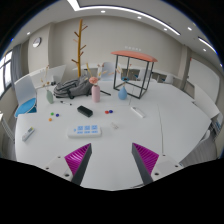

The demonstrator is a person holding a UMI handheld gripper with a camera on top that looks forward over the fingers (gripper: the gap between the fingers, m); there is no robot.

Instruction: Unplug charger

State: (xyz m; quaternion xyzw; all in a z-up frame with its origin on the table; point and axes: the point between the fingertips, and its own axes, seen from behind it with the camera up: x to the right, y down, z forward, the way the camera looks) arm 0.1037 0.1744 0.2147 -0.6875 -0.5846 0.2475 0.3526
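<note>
The gripper [111, 160] hangs above the near part of a white table [170, 125], its fingers spread apart with nothing between them; each magenta pad [78, 156] faces inward over bare tabletop. The charger cannot be picked out with any certainty among the small things scattered well beyond the fingers. Nearest of these is a white tray [88, 129] holding dark pieces, ahead of the left finger. Beyond it lie a blue block [84, 111], a small white piece [111, 125], a white box [137, 112] and, off to the left, a small green-tipped item [29, 132]. Farther back stand a pink bottle [96, 93], a blue bottle [123, 94] and a teal bottle [50, 97], near a dark heap [72, 88] at the far side of the table. Behind the table rise a wooden coat stand [80, 45] and a metal-framed side table [134, 70] with an orange top. A white chair [24, 93] stands at the table's left side. Light strips run across the ceiling
</note>
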